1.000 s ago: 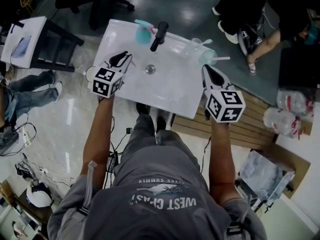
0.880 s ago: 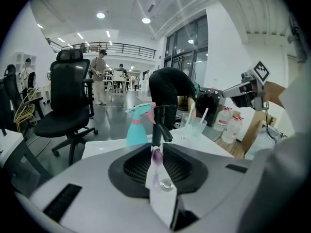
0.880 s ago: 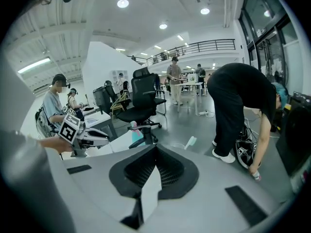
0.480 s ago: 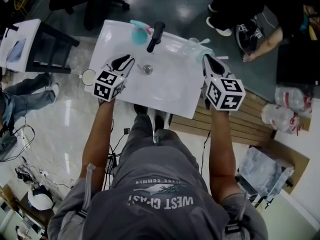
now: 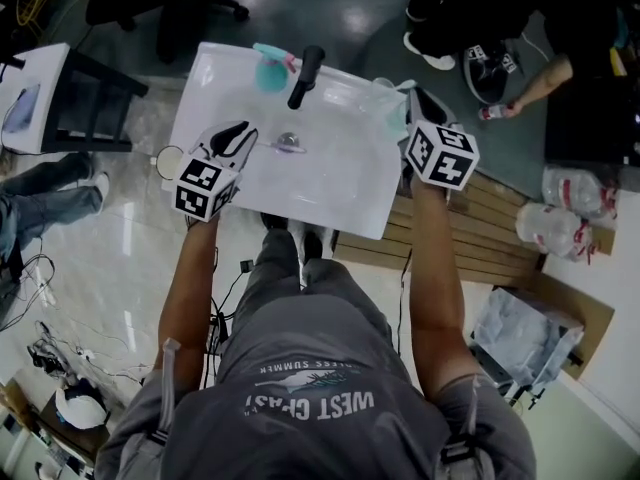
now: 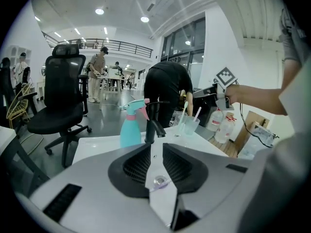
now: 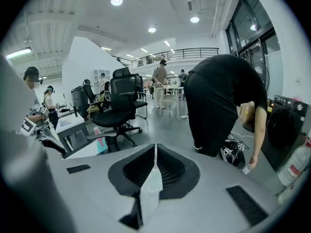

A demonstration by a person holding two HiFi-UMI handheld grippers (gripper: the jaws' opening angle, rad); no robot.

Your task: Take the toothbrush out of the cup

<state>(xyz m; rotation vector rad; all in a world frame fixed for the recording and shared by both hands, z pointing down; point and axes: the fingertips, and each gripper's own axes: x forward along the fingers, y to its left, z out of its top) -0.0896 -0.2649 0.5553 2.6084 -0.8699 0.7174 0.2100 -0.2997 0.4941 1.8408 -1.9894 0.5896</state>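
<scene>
Two clear cups (image 6: 187, 124) stand on the far right corner of the white sink (image 5: 330, 183), each with a toothbrush (image 6: 183, 111) upright in it. In the head view my right gripper (image 5: 418, 97) hangs right over the cups (image 5: 386, 95) and hides most of them. Its jaws are opening, with a thin gap and nothing between them in the right gripper view (image 7: 154, 147). My left gripper (image 5: 243, 129) hovers over the basin's left side, open and empty, its jaws (image 6: 154, 145) pointed at the faucet.
A black faucet (image 5: 304, 74) and a teal spray bottle (image 5: 268, 69) stand at the sink's back edge, the drain (image 5: 288, 141) below them. A person in black (image 7: 221, 106) bends over just beyond the sink. Water bottles (image 5: 560, 218) and wooden slats (image 5: 500, 243) lie to the right.
My right gripper has moved forward from the sink's right edge to above the cups. The left gripper has drifted slightly back and left.
</scene>
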